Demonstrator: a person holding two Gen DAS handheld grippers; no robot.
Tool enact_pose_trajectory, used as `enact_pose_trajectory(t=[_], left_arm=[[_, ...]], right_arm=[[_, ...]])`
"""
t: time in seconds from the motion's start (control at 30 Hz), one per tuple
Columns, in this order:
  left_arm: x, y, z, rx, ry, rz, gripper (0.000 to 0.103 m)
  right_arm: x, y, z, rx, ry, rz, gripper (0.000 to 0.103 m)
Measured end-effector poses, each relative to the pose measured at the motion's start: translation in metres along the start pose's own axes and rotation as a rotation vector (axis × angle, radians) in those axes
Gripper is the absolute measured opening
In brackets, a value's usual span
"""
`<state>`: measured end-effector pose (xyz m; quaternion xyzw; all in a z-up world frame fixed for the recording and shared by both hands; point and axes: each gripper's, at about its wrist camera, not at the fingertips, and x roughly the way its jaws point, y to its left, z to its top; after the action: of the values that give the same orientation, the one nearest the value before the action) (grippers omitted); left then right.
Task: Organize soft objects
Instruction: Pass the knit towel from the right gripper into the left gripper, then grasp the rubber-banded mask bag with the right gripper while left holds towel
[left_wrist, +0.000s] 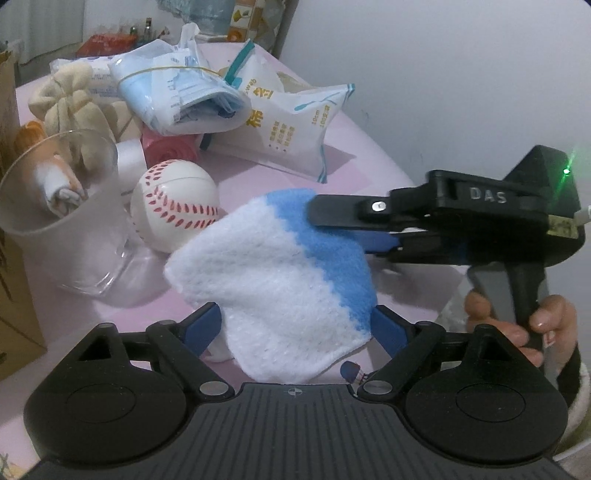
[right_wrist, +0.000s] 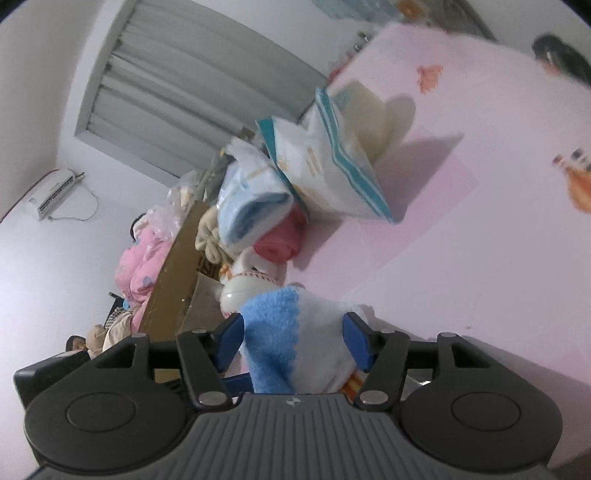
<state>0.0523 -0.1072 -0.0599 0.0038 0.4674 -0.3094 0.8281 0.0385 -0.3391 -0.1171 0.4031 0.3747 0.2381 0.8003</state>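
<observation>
A white and blue fluffy cloth (left_wrist: 280, 273) hangs above the pink table (left_wrist: 354, 173). My right gripper (left_wrist: 314, 218) comes in from the right, turned on its side, and is shut on the cloth's blue edge. My left gripper (left_wrist: 295, 328) has its blue fingers (left_wrist: 203, 325) on either side of the cloth's lower part, touching it. In the right wrist view the cloth (right_wrist: 295, 339) fills the gap between the fingers (right_wrist: 231, 343) of the right gripper (right_wrist: 295, 345).
A soft baseball (left_wrist: 173, 206) lies just behind the cloth. A clear cup (left_wrist: 62, 218) with a small doll stands at left. Behind are a pink roll (left_wrist: 166, 147), a beige plush bow (left_wrist: 66, 107), a bagged blue towel (left_wrist: 184, 96), a cotton-swab bag (left_wrist: 291, 125) and a cardboard box (left_wrist: 11, 258).
</observation>
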Motion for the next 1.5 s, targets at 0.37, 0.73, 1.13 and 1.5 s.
enact_pose_trajectory(t=[0.37, 0.73, 1.13, 1.5], left_arm=[[-0.003, 0.003, -0.001, -0.026, -0.007, -0.003, 0.089], [-0.013, 0.011, -0.014, -0.041, -0.019, 0.014, 0.042], [-0.034, 0.032, -0.025, -0.117, -0.055, 0.098, 0.022], [-0.042, 0.044, -0.035, -0.171, -0.095, 0.167, 0.021]], right_arm=[[0.050, -0.005, 0.001, 0.111, 0.259, 0.273, 0.090], [0.054, 0.004, -0.003, 0.099, 0.332, 0.357, 0.091], [0.021, 0.037, 0.011, -0.086, 0.172, 0.224, 0.096], [0.063, 0.154, 0.030, -0.813, -0.116, -0.232, 0.100]])
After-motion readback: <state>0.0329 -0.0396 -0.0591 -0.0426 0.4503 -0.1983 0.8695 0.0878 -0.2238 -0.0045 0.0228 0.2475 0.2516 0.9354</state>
